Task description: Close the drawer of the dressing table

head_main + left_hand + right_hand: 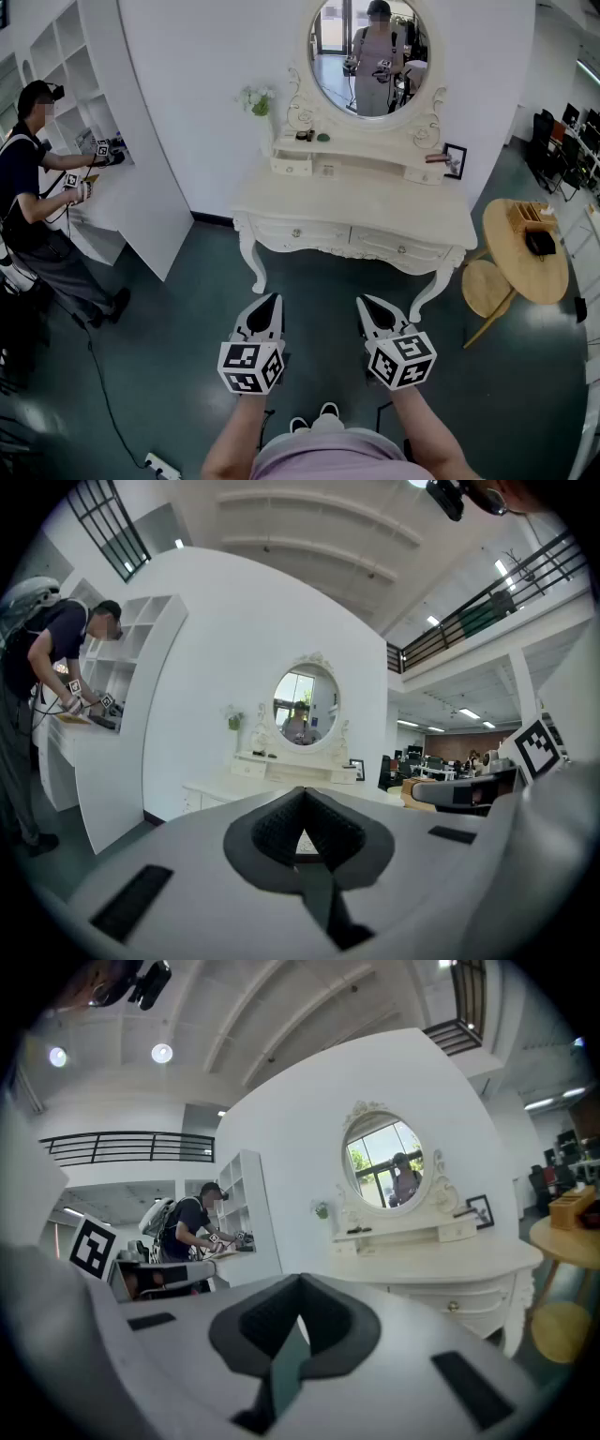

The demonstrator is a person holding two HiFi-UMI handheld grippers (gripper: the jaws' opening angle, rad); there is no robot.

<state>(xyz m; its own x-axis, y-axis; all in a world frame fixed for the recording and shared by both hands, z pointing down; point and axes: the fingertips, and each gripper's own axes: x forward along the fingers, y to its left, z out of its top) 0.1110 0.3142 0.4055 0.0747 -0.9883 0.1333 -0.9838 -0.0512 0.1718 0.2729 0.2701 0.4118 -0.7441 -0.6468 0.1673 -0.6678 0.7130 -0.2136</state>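
**Two shut grippers face the dressing table**

At the far left a person [37,187] bends at a white shelf [89,66]. A power strip [161,463] lies on the dark floor. A small plant [258,98] sits up on the dressing table [281,202], by the wall.

The left gripper [275,300] is held out in front. Its jaws are pressed together with nothing in them. The left cube [250,366] on it has black and white square marks.

The table is ahead of both grippers, well apart from them. It has two wide drawers [295,232] in front, and they look pushed in. A little drawer [292,166] on the top ledge, left side, seems to stick out a bit. The round mirror [368,56] shows the one who holds the grippers.

The right gripper [366,302] is closed tight and empty too. The right cube [400,359] has the same kind of marks. Further right are a black picture frame [455,159], a round wood table [525,248] and a stool [486,286].
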